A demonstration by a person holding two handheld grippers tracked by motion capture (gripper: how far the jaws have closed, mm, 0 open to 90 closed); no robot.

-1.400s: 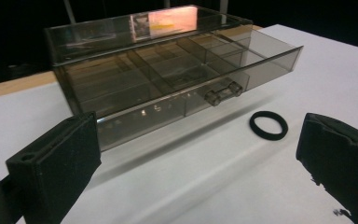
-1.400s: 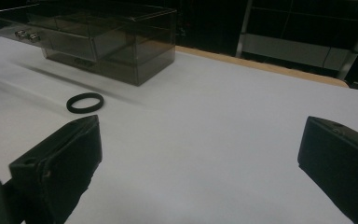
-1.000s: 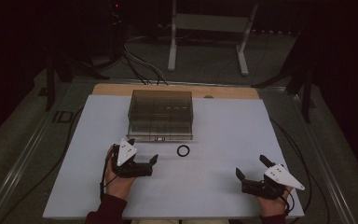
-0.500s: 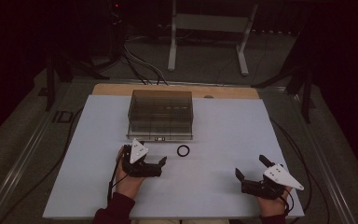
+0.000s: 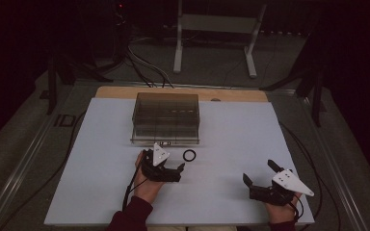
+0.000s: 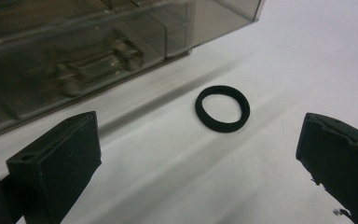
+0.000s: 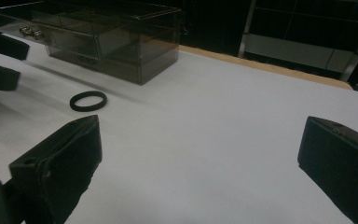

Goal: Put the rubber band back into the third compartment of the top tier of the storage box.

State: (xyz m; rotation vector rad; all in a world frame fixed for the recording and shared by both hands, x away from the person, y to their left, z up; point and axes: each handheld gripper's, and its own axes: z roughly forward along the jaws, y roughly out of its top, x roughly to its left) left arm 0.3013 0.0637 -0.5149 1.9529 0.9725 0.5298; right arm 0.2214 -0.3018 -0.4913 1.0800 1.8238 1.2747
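Near clear box (image 5: 166, 118): black ring (image 5: 189, 155) flat, whole; both grippers' fingers spread, empty.

Left gripper (image 5: 172, 167): black body, topped by a pale grey three-cornered plate, with a thin black cable trailed back along a dark red sleeve (image 5: 134, 215). Right gripper (image 5: 260, 175): same black build and the same pale grey plate, small dark screws dotted across it. Jaws are seen in both gripper views as thick matte-black blocks, each with a small round hole near the top edge.
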